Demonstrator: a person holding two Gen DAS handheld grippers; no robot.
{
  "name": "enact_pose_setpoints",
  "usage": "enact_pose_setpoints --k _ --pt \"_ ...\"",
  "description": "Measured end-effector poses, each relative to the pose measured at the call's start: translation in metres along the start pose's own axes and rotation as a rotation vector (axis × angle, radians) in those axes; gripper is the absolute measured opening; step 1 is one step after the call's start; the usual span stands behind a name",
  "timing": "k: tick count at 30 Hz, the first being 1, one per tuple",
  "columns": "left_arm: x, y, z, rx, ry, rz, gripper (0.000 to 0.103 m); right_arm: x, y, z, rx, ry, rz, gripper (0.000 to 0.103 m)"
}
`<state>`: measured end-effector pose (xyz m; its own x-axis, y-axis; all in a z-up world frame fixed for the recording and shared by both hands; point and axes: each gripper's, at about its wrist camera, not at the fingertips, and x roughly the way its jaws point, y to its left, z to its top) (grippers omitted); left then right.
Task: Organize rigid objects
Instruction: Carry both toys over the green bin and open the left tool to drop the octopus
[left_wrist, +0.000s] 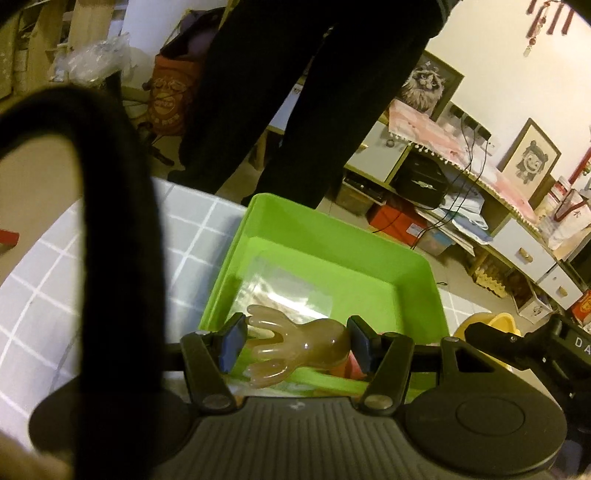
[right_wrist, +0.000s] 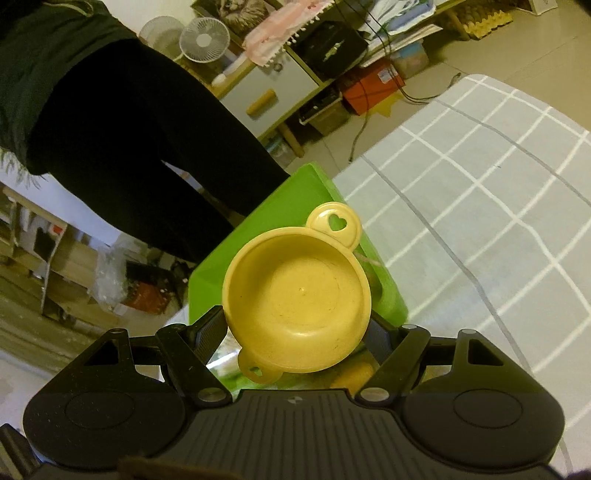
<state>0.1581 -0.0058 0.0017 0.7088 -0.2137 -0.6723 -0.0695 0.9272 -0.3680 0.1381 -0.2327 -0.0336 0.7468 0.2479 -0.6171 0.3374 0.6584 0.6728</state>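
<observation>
My left gripper (left_wrist: 295, 345) is shut on a translucent brown hand-shaped massager (left_wrist: 291, 345) and holds it over the near edge of a green plastic bin (left_wrist: 332, 240). A clear plastic packet (left_wrist: 288, 291) lies on the bin's floor. My right gripper (right_wrist: 295, 332) is shut on a yellow two-handled bowl (right_wrist: 299, 291) with heart cut-outs in its handles, held above the same green bin (right_wrist: 314, 188). The yellow bowl (left_wrist: 495, 321) and the right gripper also show at the right in the left wrist view.
The bin stands on a grey cloth with a white grid (right_wrist: 480, 206), also in the left wrist view (left_wrist: 192, 236). A person in black trousers (left_wrist: 288, 92) stands just beyond the bin. A thick black strap (left_wrist: 110, 221) loops across the left. Cluttered shelves (left_wrist: 480, 206) lie behind.
</observation>
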Motion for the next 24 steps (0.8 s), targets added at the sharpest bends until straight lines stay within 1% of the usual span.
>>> enact_pose_setpoints --k 4,10,14,17,24 --pt "0.014 -0.007 0.005 0.048 -0.026 -0.025 0.029 0.006 -0.005 0.002 0.021 -0.017 0.039 0.079" --pt "0.041 -0.017 0.011 0.093 -0.016 -0.043 0.029 0.011 -0.004 0.001 0.015 -0.03 0.074 0.079" --pt "0.057 -0.026 0.017 0.124 -0.018 -0.041 0.029 0.013 -0.003 0.001 0.001 -0.034 0.08 0.079" --pt "0.067 -0.031 0.019 0.133 -0.021 -0.037 0.029 0.015 -0.007 0.002 0.028 -0.034 0.087 0.079" --pt "0.081 -0.043 0.025 0.164 -0.029 -0.054 0.029 0.019 -0.019 0.005 0.075 -0.031 0.068 0.08"
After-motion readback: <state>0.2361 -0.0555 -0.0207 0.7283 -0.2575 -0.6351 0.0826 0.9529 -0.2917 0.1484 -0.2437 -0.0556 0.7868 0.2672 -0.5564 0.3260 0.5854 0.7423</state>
